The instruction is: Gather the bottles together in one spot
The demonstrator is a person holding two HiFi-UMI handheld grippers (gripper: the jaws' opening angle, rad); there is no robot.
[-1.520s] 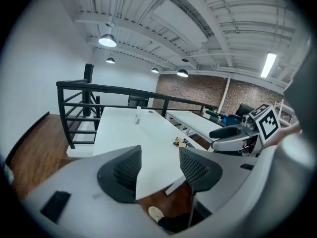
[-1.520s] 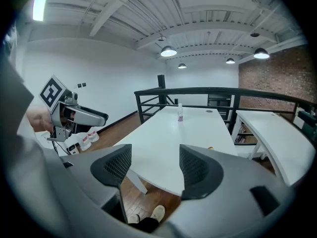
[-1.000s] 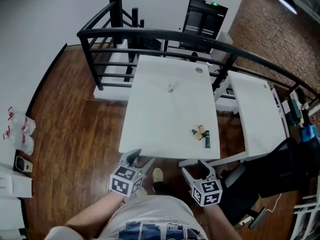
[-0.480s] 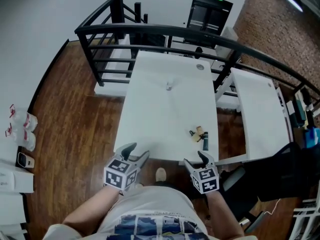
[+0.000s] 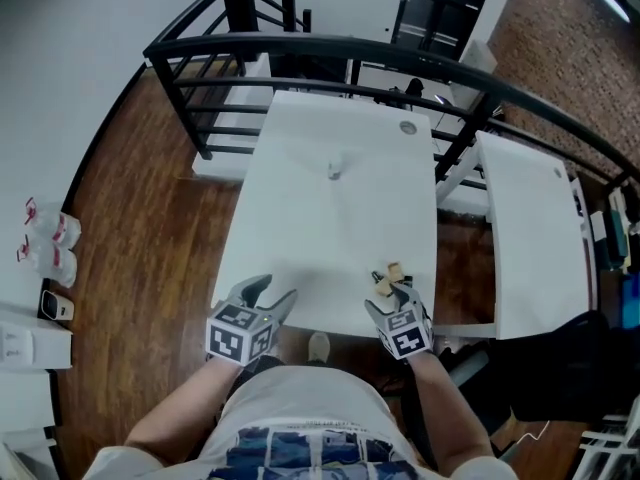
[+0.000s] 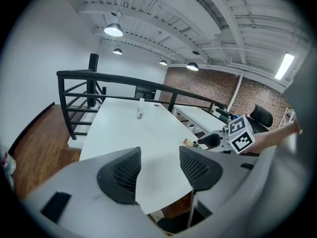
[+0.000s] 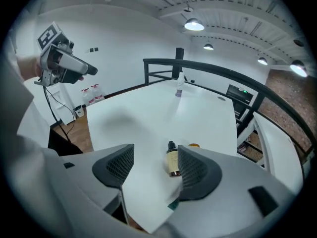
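**A:** Now, right gripper (image 7: 156, 170) status?
**B:** Jaws spread but closing round amber bottle (image 7: 172, 163) lying at surface's (image 5: 330, 238) near edge; not yet pinching.
**A:** Left gripper (image 6: 158, 170)?
**B:** Jaws spread, empty, at surface's near edge; probably free for clear bottle (image 5: 335, 170) at far end.

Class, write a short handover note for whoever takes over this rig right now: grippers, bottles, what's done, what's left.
Left gripper: open, empty, at the near edge of the white table.
Right gripper: jaws closing around the small amber bottle, which lies by the near right corner; pads not yet on it.
Small clear bottle: stands alone at the far end.
Done: nothing gathered yet.
Left: grip the amber bottle, then bring the bottles together.
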